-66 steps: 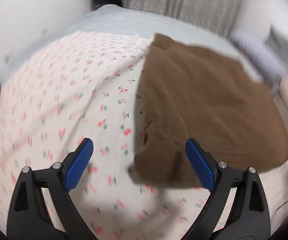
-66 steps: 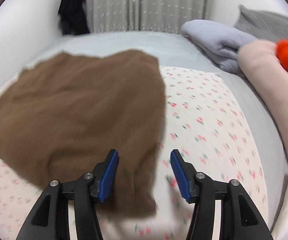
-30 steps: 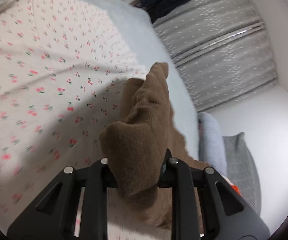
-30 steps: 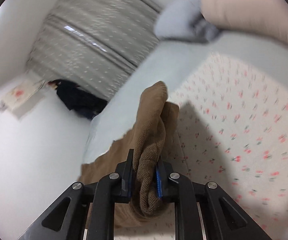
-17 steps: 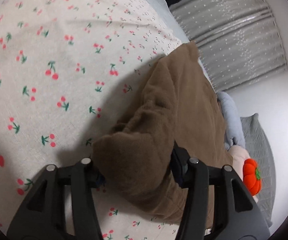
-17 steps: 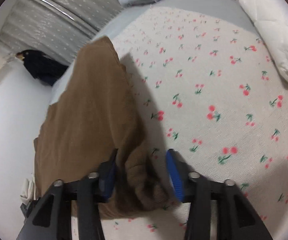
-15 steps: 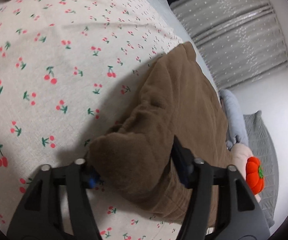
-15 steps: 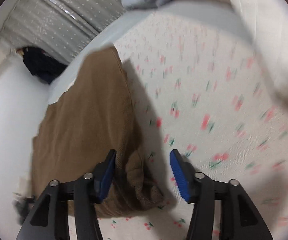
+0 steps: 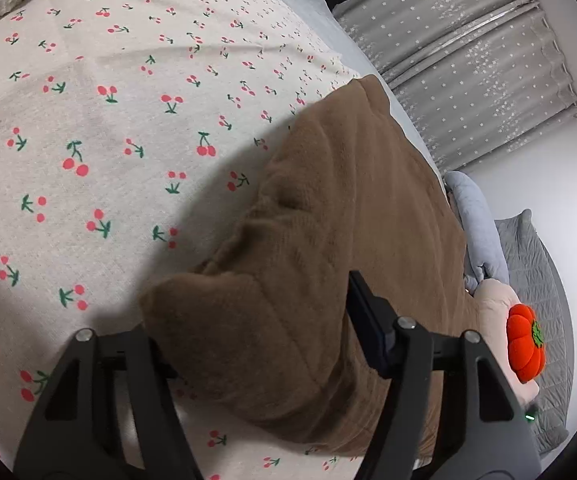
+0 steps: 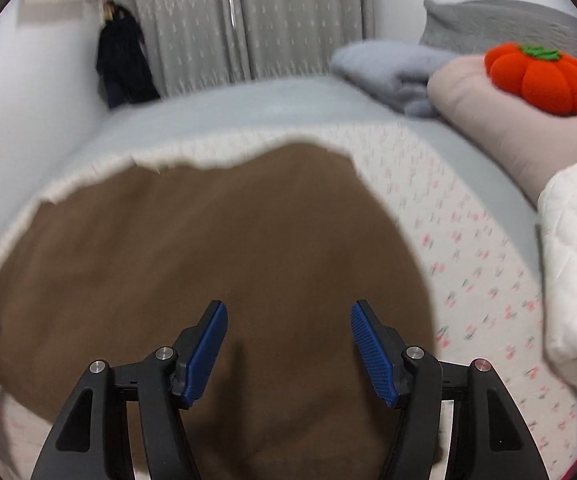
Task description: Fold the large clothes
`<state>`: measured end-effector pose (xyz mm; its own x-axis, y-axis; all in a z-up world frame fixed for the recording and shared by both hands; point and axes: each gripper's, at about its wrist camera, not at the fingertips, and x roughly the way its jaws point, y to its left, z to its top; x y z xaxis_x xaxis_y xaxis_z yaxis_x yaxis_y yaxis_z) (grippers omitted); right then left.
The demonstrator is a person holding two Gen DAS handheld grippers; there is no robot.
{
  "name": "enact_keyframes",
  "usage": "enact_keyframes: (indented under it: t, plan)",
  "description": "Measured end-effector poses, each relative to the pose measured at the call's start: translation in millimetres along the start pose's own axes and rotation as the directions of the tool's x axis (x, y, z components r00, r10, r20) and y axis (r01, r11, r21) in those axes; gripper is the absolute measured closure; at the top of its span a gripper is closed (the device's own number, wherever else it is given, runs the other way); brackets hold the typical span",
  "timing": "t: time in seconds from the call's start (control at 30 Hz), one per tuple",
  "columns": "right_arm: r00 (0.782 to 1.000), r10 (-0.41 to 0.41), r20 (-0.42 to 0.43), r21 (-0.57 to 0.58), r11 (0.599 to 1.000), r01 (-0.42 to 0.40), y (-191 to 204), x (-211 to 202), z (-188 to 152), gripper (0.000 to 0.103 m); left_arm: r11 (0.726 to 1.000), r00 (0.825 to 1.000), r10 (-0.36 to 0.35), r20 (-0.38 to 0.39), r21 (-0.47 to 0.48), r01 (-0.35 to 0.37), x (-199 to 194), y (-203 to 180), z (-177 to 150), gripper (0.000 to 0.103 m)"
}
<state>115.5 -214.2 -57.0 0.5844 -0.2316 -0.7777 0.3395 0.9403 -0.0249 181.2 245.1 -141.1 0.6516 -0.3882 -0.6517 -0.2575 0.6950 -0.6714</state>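
brown knitted garment (image 9: 340, 240), soft and thick, lies folded over on the bed's cherry-print cream cover (image 9: 100, 128). its doubled corner bulges up between the jaws of the left gripper (image 9: 256, 344). those jaws have just been opening and now stand wide, so the cloth sits loose between them and is no longer pinched. the right gripper (image 10: 288, 344) hangs over the middle of the garment (image 10: 208, 240), its jaws also just opened and wide, nothing between them. the step in hand looks like letting go after a fold. next the left jaws need to back off the corner without dragging it, then find a fresh edge for another fold. beyond the right jaws lie a grey folded blanket (image 10: 384, 68), a pale pink pillow (image 10: 500, 120) with an orange plush pumpkin (image 10: 540, 80) on it, and a white quilted duvet (image 10: 576, 240), all clear of the garment.
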Motion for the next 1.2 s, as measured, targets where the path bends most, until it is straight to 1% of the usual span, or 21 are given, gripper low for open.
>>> enact_keyframes:
  t: [0.03, 0.07, 0.13, 0.27, 0.3, 0.33, 0.43, 0.53, 0.63, 0.8, 0.83, 0.9, 0.93, 0.97, 1.0, 1.03, 1.07, 1.1, 1.13, 1.17, 1.2]
  plan:
    - [1.000, 0.003, -0.023, -0.004, 1.000, -0.003, 0, 12, -6, 0.037, 1.000, 1.000, -0.002, 0.001, 0.009, 0.002, 0, 0, 0, 0.037]
    - [1.000, 0.007, -0.020, -0.010, 1.000, -0.007, 0, 19, -11, 0.037, 1.000, 1.000, -0.003, 0.002, 0.016, 0.003, 0, 1, -1, 0.037]
    - [1.000, -0.018, 0.007, -0.038, 0.999, 0.019, 5, 18, -14, 0.036, 1.000, 1.000, 0.003, 0.008, 0.031, -0.003, 0, 0, -2, 0.037]
    - [0.999, -0.034, -0.010, -0.042, 0.999, 0.034, 10, 17, -9, 0.034, 0.999, 1.000, 0.009, 0.017, 0.034, -0.010, 1, -2, -2, 0.037]
    - [0.999, -0.036, -0.014, -0.038, 0.999, 0.035, 12, 12, -7, 0.034, 0.999, 1.000, 0.011, 0.017, 0.031, -0.011, 1, -2, -2, 0.038]
    - [0.999, -0.039, -0.016, -0.033, 0.999, 0.038, 12, 9, -7, 0.034, 1.000, 1.000, 0.011, 0.018, 0.027, -0.011, 0, -2, -2, 0.044]
    - [0.999, -0.046, -0.015, -0.014, 0.999, 0.046, 15, 3, -3, 0.034, 1.000, 1.000, -0.005, 0.006, 0.002, 0.005, 1, 1, 2, 0.054]
    - [1.000, -0.024, -0.015, -0.015, 1.000, 0.024, 19, -7, -1, 0.034, 1.000, 1.000, -0.022, -0.001, -0.014, 0.022, 0, 4, 5, 0.060]
    - [1.000, 0.004, -0.005, -0.013, 1.000, -0.004, 26, -20, 0, 0.034, 1.000, 1.000, -0.008, 0.017, 0.011, 0.008, -4, -3, 2, 0.064]
    - [0.991, 0.118, 0.056, -0.028, 0.993, -0.117, 68, -51, 11, 0.034, 1.000, 0.999, 0.006, 0.048, 0.029, -0.007, -9, -12, -1, 0.068]
    - [0.987, 0.147, 0.060, -0.037, 0.989, -0.145, 78, -54, 12, 0.034, 0.999, 0.999, 0.008, 0.051, 0.034, -0.010, -9, -13, -1, 0.069]
    - [0.968, 0.244, 0.055, -0.050, 0.969, -0.241, 100, -59, 11, 0.034, 0.999, 0.999, 0.010, 0.053, 0.046, -0.012, -10, -14, -1, 0.069]
    - [0.956, 0.290, 0.040, -0.060, 0.956, -0.287, 111, -58, 10, 0.035, 0.999, 0.999, 0.009, 0.054, 0.046, -0.011, -10, -14, -1, 0.069]
    - [0.948, 0.316, 0.023, -0.075, 0.947, -0.314, 124, -56, 8, 0.035, 0.999, 0.998, 0.008, 0.055, 0.046, -0.011, -10, -14, -1, 0.069]
    - [0.946, 0.324, 0.011, -0.094, 0.942, -0.322, 136, -53, 5, 0.040, 0.999, 0.998, 0.008, 0.058, 0.047, -0.010, -10, -14, -1, 0.069]
    - [0.943, 0.333, 0.000, -0.113, 0.937, -0.331, 147, -48, 2, 0.047, 0.999, 0.998, 0.007, 0.064, 0.048, -0.010, -10, -13, -2, 0.069]
    - [0.936, 0.351, -0.023, -0.129, 0.927, -0.351, 157, -41, -2, 0.050, 0.999, 0.998, 0.007, 0.069, 0.052, -0.010, -10, -13, -2, 0.069]
    - [0.919, 0.386, -0.081, -0.128, 0.910, -0.394, 167, -28, -8, 0.055, 0.998, 0.997, 0.009, 0.075, 0.056, -0.013, -10, -13, -3, 0.069]
    - [0.895, 0.418, -0.158, -0.104, 0.894, -0.436, 175, -9, -16, 0.055, 0.998, 0.997, 0.011, 0.078, 0.058, -0.016, -10, -14, -4, 0.070]
    - [0.897, 0.405, -0.176, -0.105, 0.899, -0.426, 179, 2, -22, 0.054, 0.998, 0.996, 0.012, 0.085, 0.058, -0.017, -12, -15, -4, 0.071]
    - [0.907, 0.391, -0.158, -0.142, 0.900, -0.412, 183, 4, -26, 0.055, 0.998, 0.995, 0.008, 0.098, 0.058, -0.014, -15, -18, -5, 0.073]
